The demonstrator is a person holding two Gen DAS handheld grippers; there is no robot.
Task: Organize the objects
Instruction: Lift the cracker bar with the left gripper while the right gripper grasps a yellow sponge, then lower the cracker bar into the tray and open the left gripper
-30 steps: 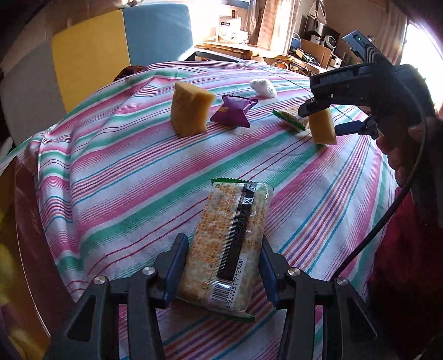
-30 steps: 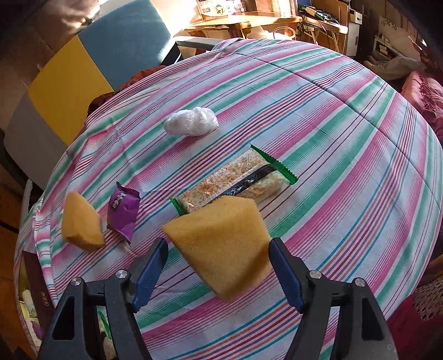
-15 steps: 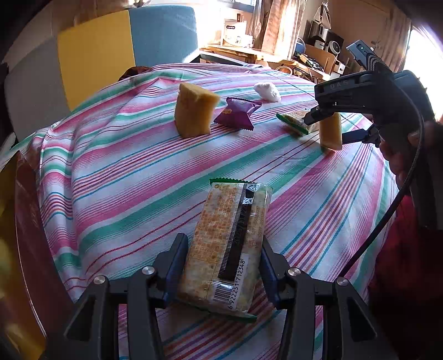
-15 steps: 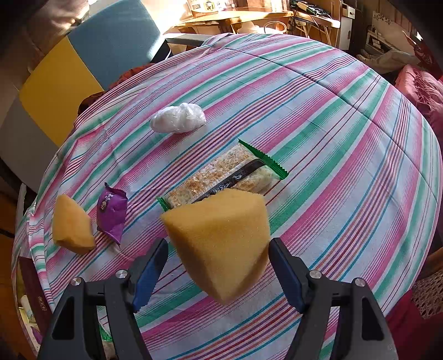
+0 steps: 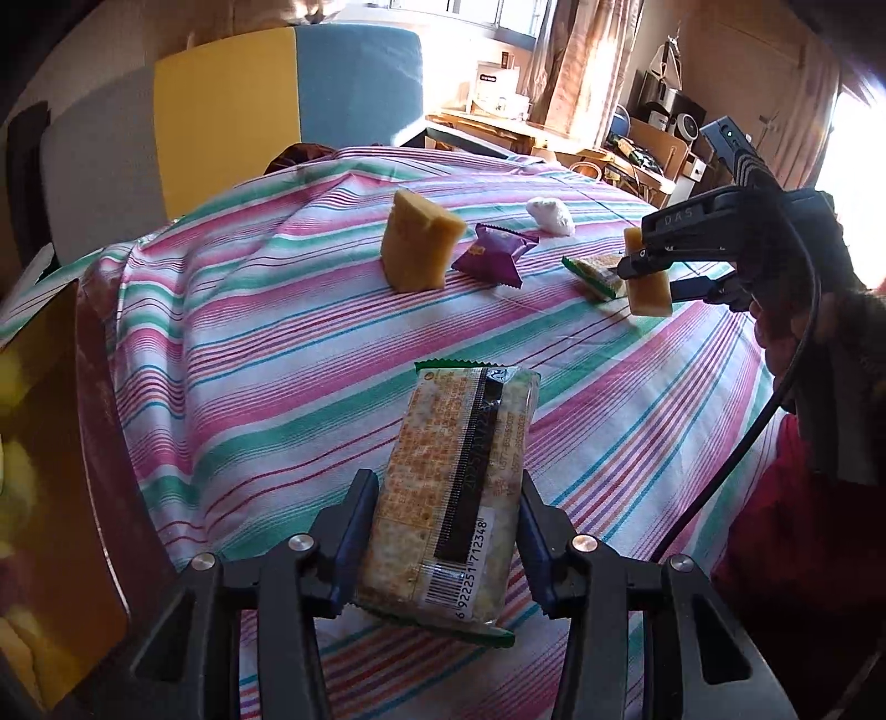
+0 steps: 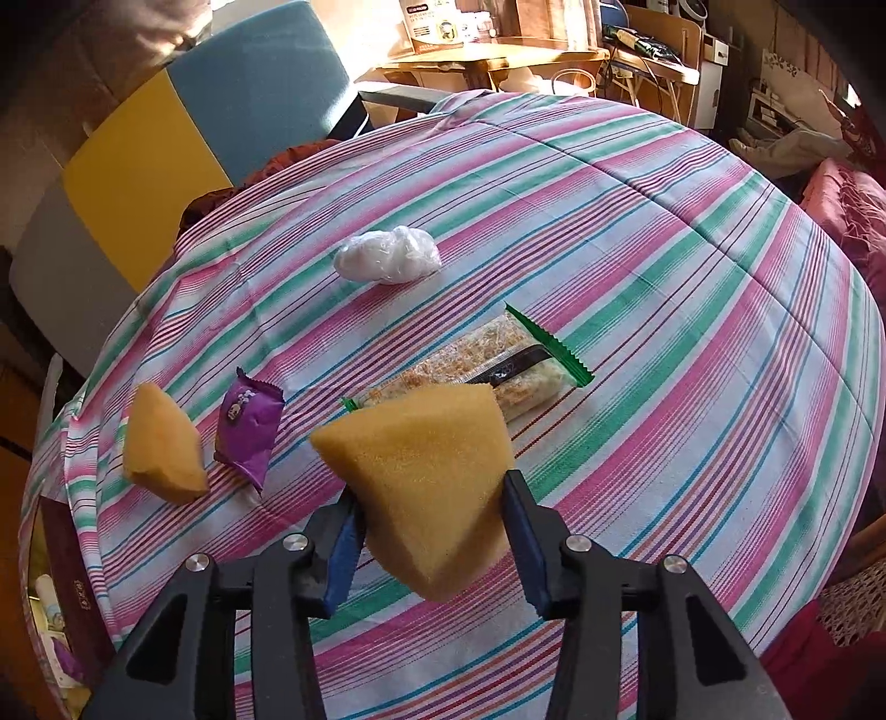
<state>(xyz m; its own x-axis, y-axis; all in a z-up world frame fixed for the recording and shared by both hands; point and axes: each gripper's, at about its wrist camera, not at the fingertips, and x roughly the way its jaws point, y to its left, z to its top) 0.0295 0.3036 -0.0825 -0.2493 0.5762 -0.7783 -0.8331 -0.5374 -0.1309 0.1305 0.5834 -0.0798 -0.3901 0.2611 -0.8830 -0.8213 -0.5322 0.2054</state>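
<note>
Left wrist view: second cracker pack partly hidden behind right gripper and its sponge. Print on purple packet too small to read. Right wrist view: sponge covers near end of cracker pack. Box at table's edge cut off, contents unclear.

Strong daylight is admitted from the windows at the far side and from the right edge, where the left wrist view is blown out to white glare. The striped tablecloth is brightly lit, with short soft shadows cast beside the things on it. Heavy fisheye bending is seen, and the corners are darkened to black. The yellow patches at the left edge are blurred.
</note>
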